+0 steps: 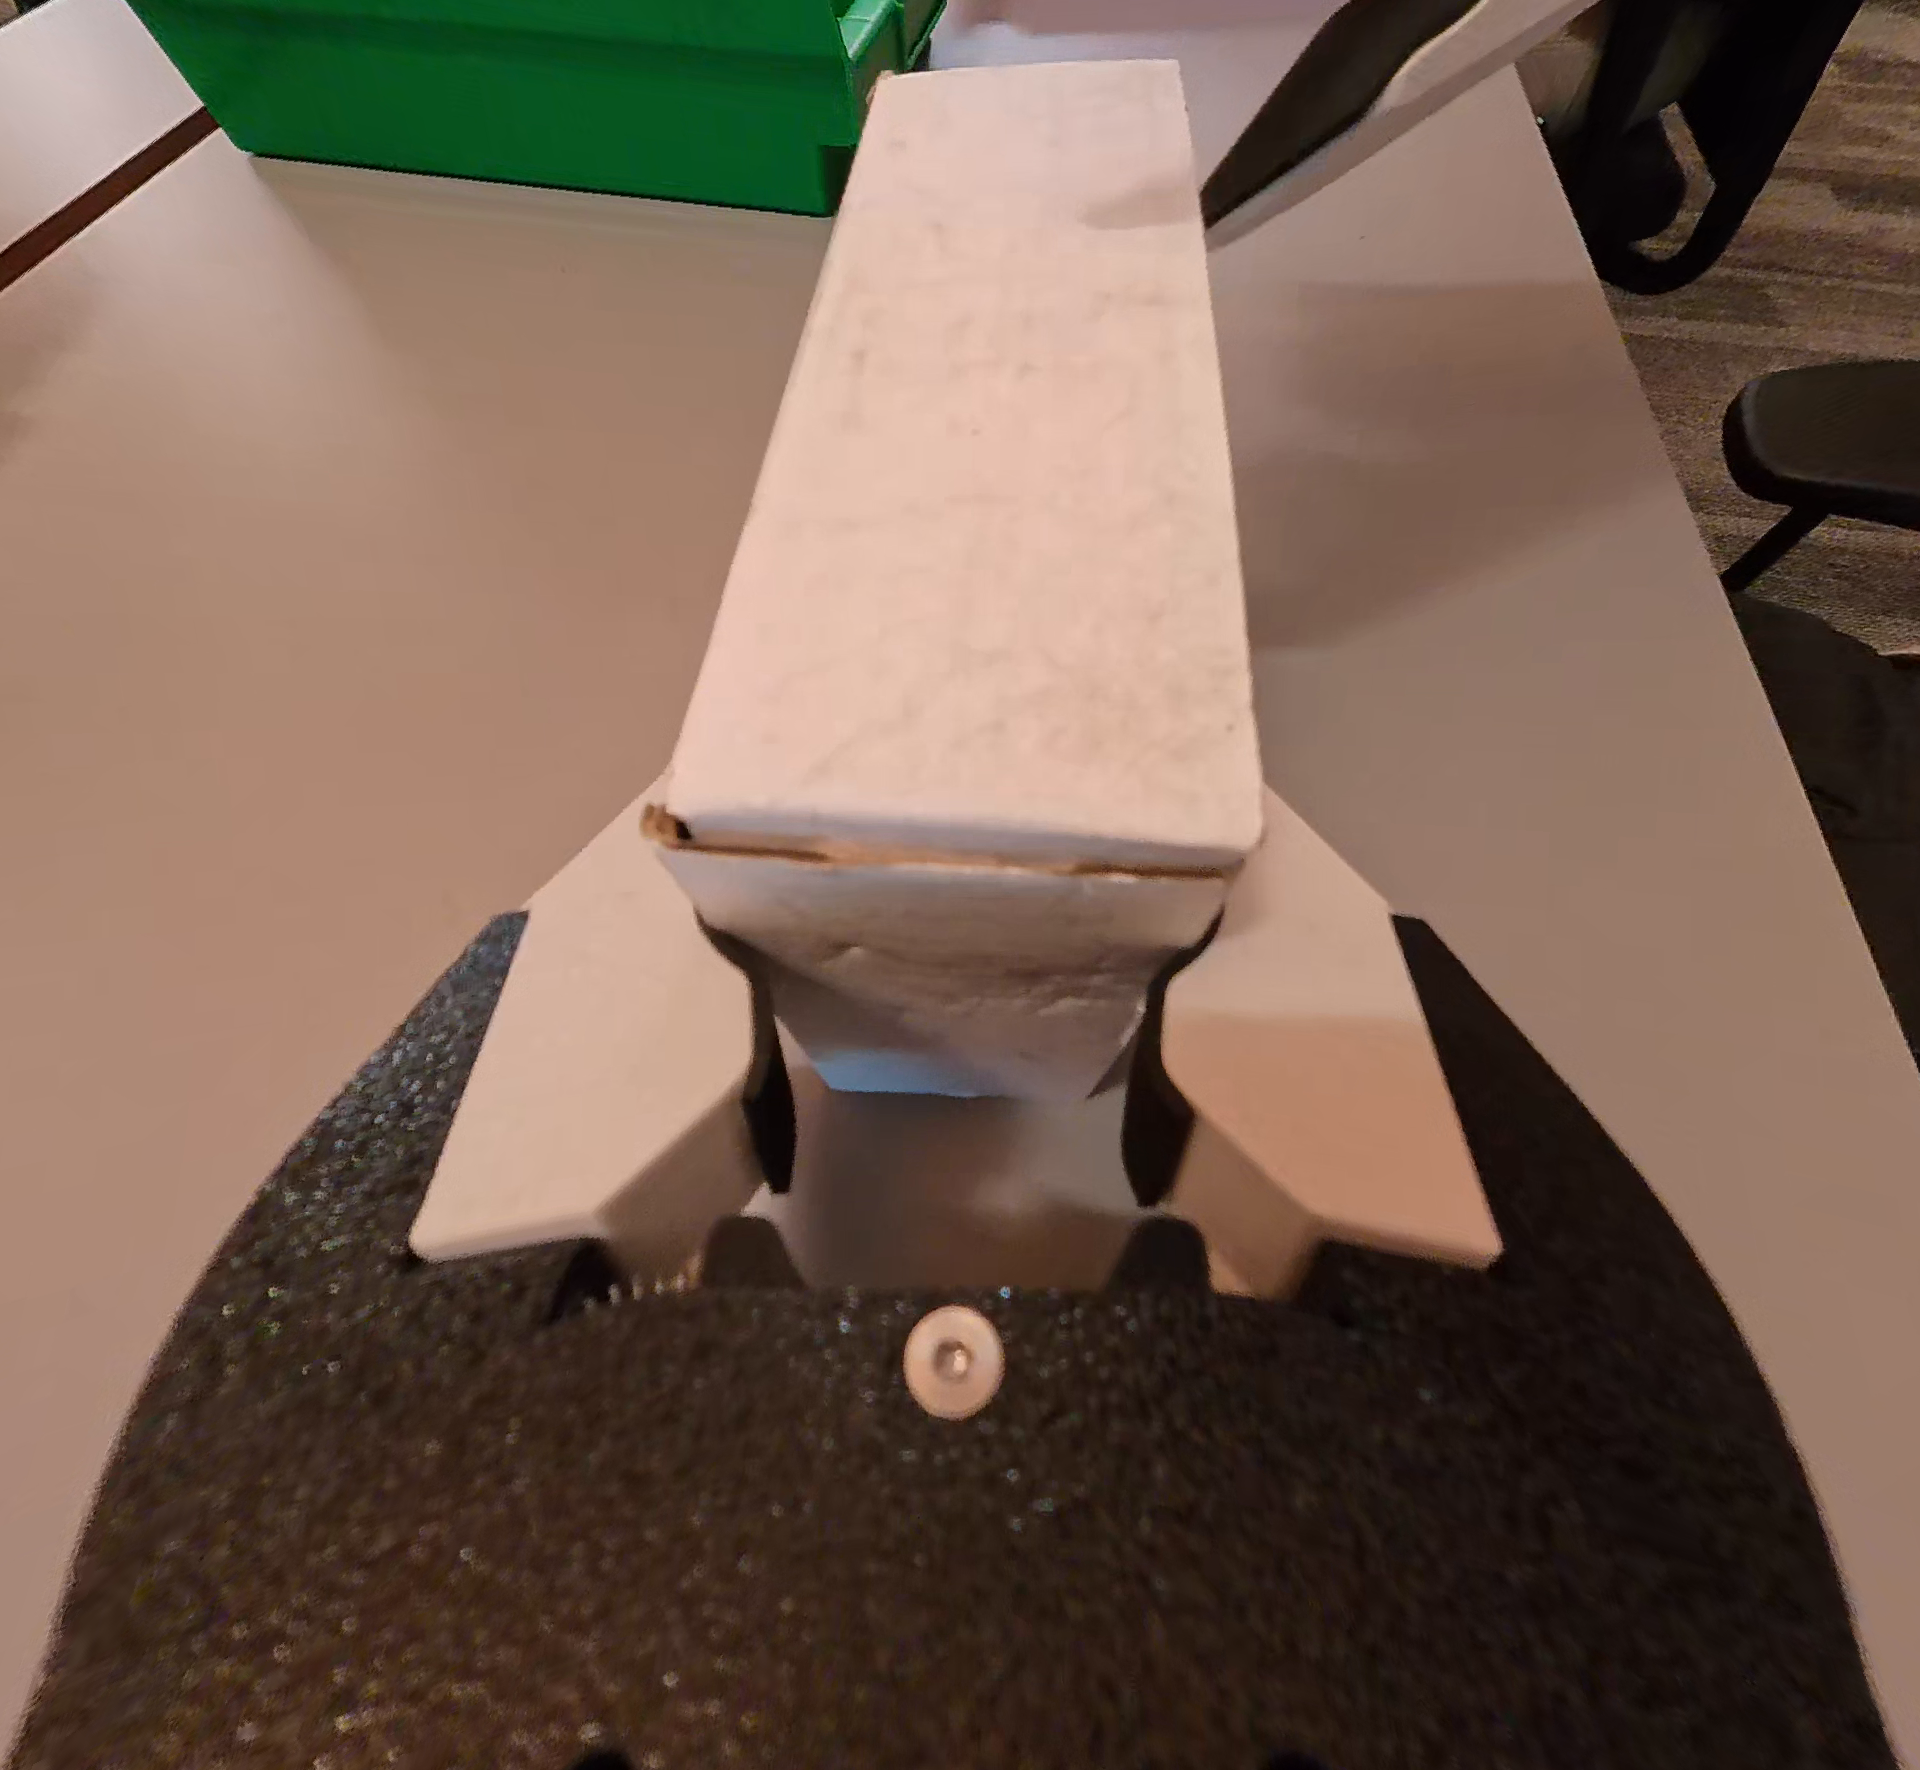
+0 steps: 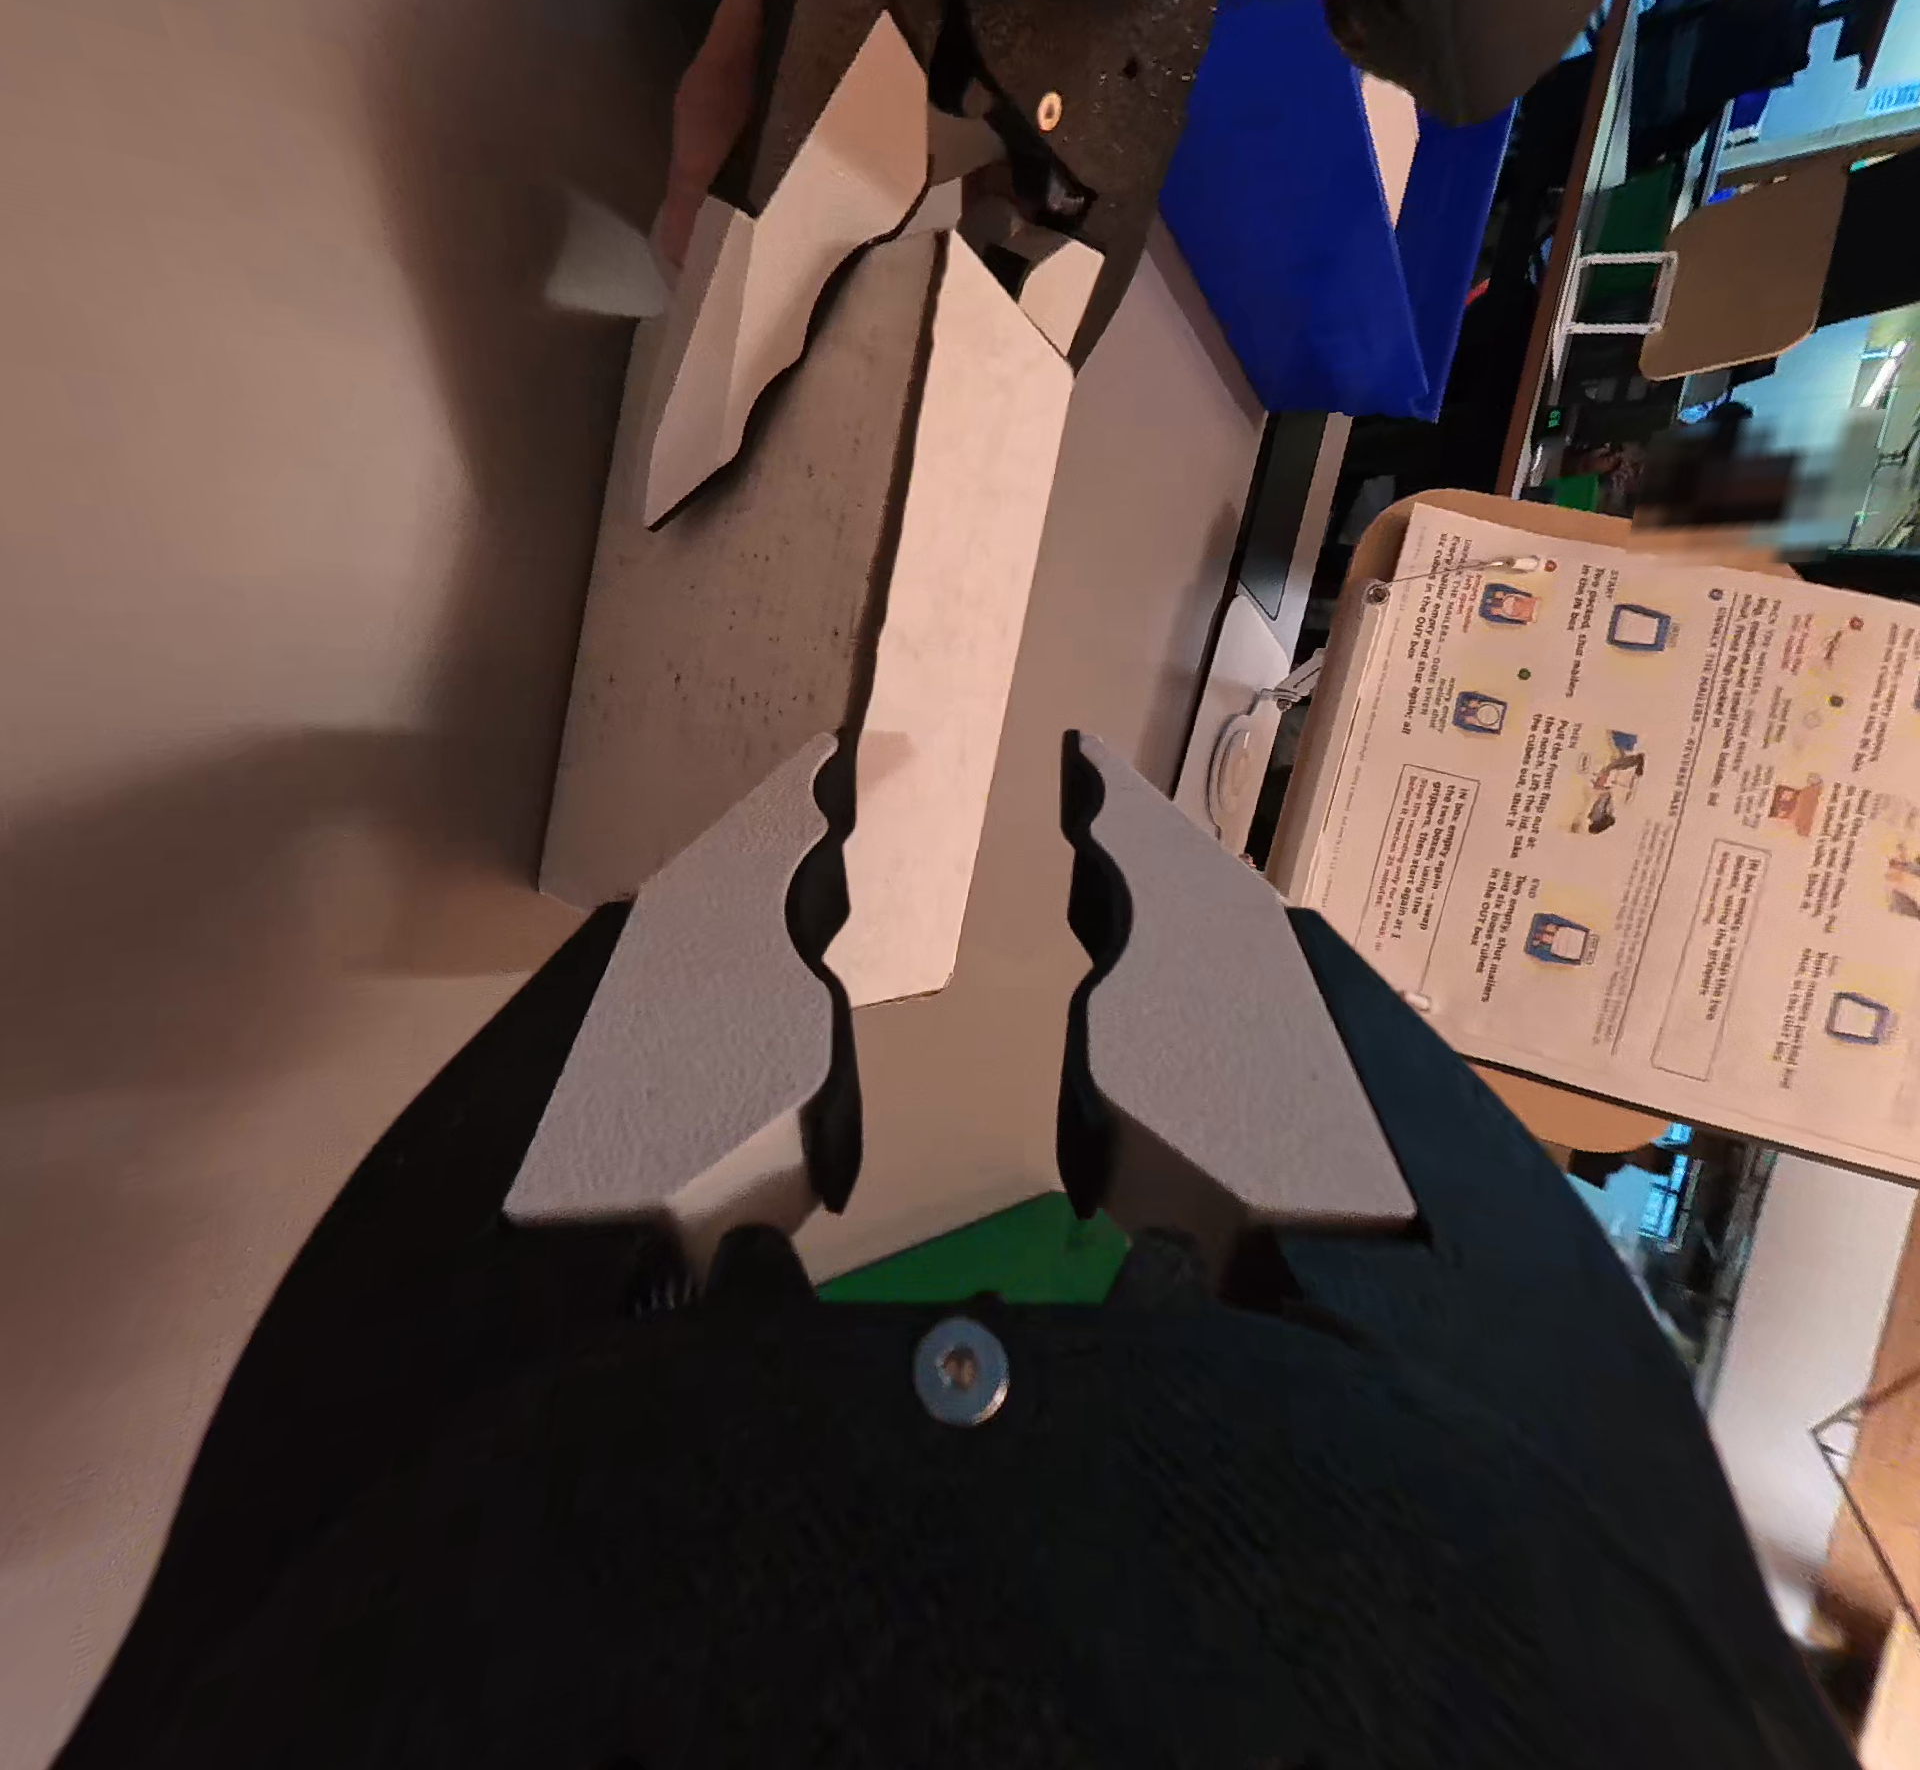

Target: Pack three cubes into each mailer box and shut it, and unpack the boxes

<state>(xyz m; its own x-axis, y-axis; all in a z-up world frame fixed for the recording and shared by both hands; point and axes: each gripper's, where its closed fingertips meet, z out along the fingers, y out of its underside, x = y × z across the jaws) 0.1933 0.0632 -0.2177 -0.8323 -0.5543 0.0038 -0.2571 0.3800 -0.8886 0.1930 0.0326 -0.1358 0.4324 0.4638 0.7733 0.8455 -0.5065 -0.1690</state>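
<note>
Left claw (image 1: 961,1045) pinching near end of closed white mailer box (image 1: 977,494), fingers clamped on both sides of the end face. Box long, lid shut, seam edge showing at near end, a bit frayed at one corner. Held end seems raised, far end pointing toward green bin (image 1: 499,27); cannot tell if far end touches the counter (image 1: 364,473). Right claw (image 2: 956,889) spread, holding nothing, hovering at the box's far end; from right wrist view the box (image 2: 966,577) runs away toward the left claw (image 2: 883,349). Blue bin (image 2: 1299,214) beyond the box, laminated instruction sheet (image 2: 1610,785) off to the side. No cubes visible; cannot tell whether box is packed.

Risks, judged:
- Grip only on one end of a long box, so likely droop or pivot; could slip out if contents shift.
- Squeeze on the end panel looks to dent the cardboard; more pressure could pop the flap.
- Right claw close to far corner; careless approach could knock the box sideways out of the pinch.
- Worn seam corner may snag when lifting the lid.
</note>
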